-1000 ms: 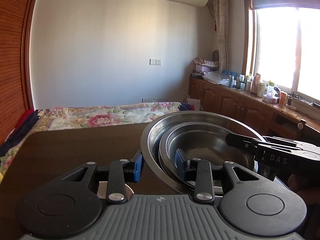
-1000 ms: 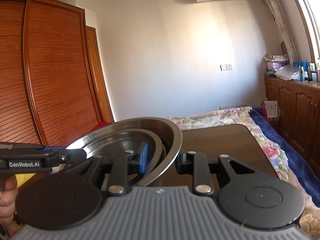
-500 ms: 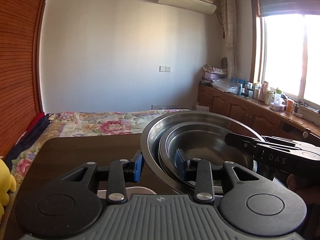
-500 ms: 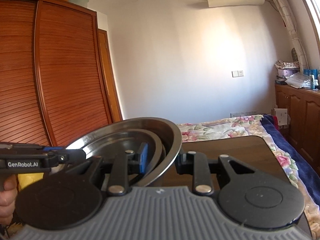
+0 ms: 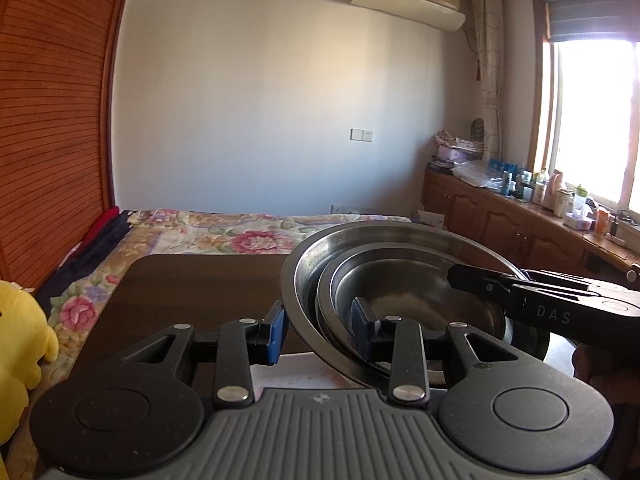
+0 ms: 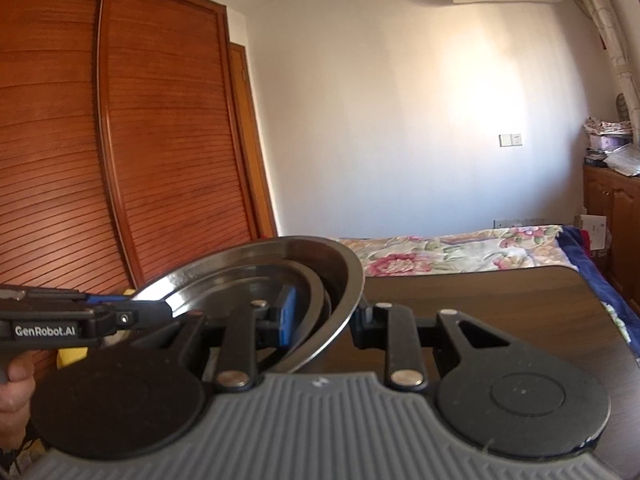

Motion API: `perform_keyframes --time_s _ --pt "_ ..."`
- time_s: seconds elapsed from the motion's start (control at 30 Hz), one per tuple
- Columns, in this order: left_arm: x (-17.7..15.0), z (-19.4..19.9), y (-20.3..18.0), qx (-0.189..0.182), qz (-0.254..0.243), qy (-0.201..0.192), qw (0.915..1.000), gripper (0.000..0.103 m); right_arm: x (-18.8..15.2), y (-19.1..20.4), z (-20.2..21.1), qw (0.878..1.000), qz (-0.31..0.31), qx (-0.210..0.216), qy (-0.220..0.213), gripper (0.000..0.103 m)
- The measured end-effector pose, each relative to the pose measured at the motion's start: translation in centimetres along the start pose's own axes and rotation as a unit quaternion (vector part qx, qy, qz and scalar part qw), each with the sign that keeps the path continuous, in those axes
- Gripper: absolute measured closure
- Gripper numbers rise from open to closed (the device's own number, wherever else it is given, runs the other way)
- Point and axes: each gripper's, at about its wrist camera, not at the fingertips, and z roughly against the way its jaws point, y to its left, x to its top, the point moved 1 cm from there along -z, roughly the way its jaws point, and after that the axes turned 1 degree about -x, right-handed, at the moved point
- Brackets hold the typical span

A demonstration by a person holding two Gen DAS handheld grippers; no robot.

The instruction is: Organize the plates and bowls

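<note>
A nested stack of steel bowls [image 5: 404, 300] is carried clear of the desk [image 5: 192, 284], tilted a little, w/ the largest bowl outermost and at least two smaller ones seated inside. The stack is clamped at opposite rims: the left hand-held gripper [image 5: 318, 330] is closed on the near rim, one blue pad outside the big bowl's wall and one inside the nest, while the right hand-held gripper [image 6: 320, 316] is likewise closed on the far side, its left pad inside and the other finger outside the wall. Neither is fully closed, since several rims' worth of metal is pinched between the pads. The step in hand is judged to be transport of the gathered stack, i.e. the sorting seems largely done and a set-down spot is wanted. For the next move the two grips should be kept level w/ each other, so the inner bowls aren't slid out, and the stack lowered flat before either side is released. A pale flat item [image 5: 304, 376], prob. a plate, is glimpsed just under the stack but can't be identified. Beyond the desk a floral-covered bed [image 5: 240, 236] is seen, a yellow plush toy [image 5: 20, 352] at the left edge, a wooden wardrobe [image 6: 120, 140] and a cluttered cabinet [image 5: 520, 220] by the window. The dark desk top ahead is unobstructed; only the pale item below might be struck.
</note>
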Motion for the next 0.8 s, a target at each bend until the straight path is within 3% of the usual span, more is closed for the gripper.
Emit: perform_keyframes --time_s 0.8 --pt "-3.4 -1.5 3.8 0.036 0.017 0.043 0.9983 0.066 -3.3 2.7 -2.9 0.998 0.004 0.029 0.061 0.073"
